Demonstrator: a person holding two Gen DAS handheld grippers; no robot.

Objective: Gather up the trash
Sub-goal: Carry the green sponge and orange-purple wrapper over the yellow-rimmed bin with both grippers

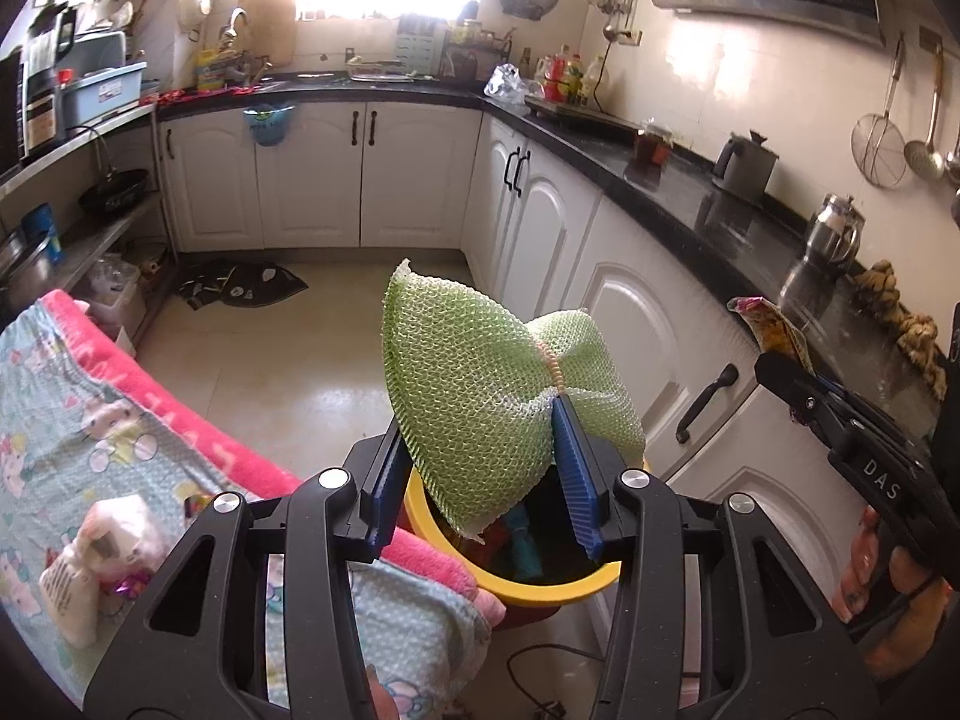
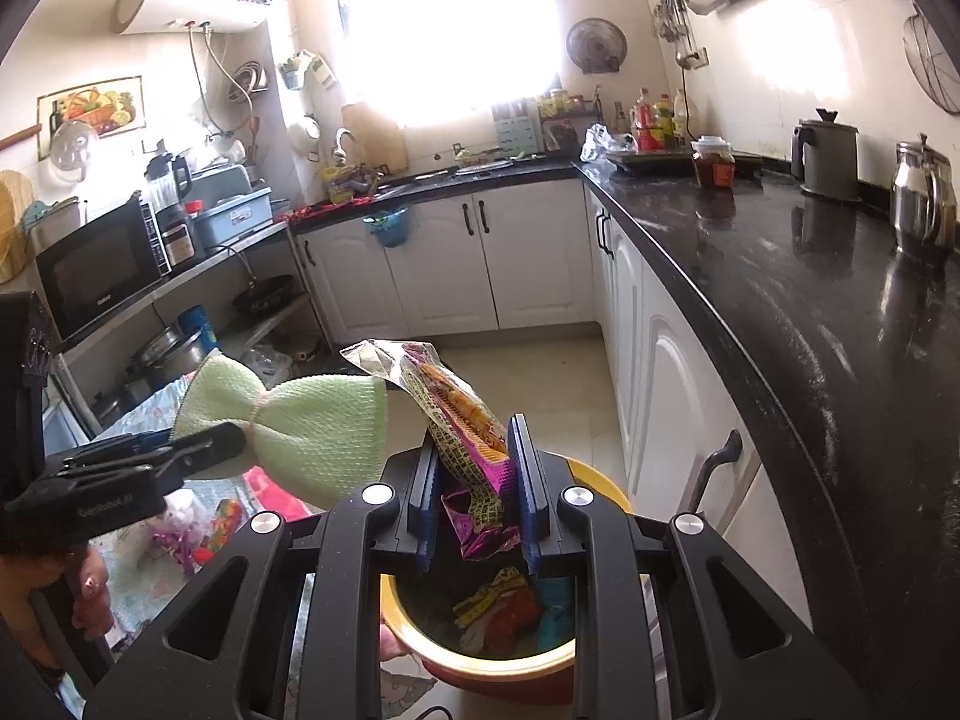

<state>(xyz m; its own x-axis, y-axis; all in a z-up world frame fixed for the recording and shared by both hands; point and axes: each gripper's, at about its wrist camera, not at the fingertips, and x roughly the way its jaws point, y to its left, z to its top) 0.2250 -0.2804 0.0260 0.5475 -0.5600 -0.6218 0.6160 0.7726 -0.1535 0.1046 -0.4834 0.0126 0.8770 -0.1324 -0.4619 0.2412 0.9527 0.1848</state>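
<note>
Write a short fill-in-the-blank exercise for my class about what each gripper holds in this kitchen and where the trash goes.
1. The left gripper is clamped on a ____ mesh scouring pad.
2. The right gripper grips a printed snack ____.
3. Both items hang above a bin with a ____ rim.
4. The countertop at the right is ____.

Missing words: green; wrapper; yellow; black

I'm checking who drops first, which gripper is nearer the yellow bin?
Hard to call. The left gripper holds the green mesh sponge right above the yellow bin. The right gripper, holding the snack wrapper, is also just above it.
</note>
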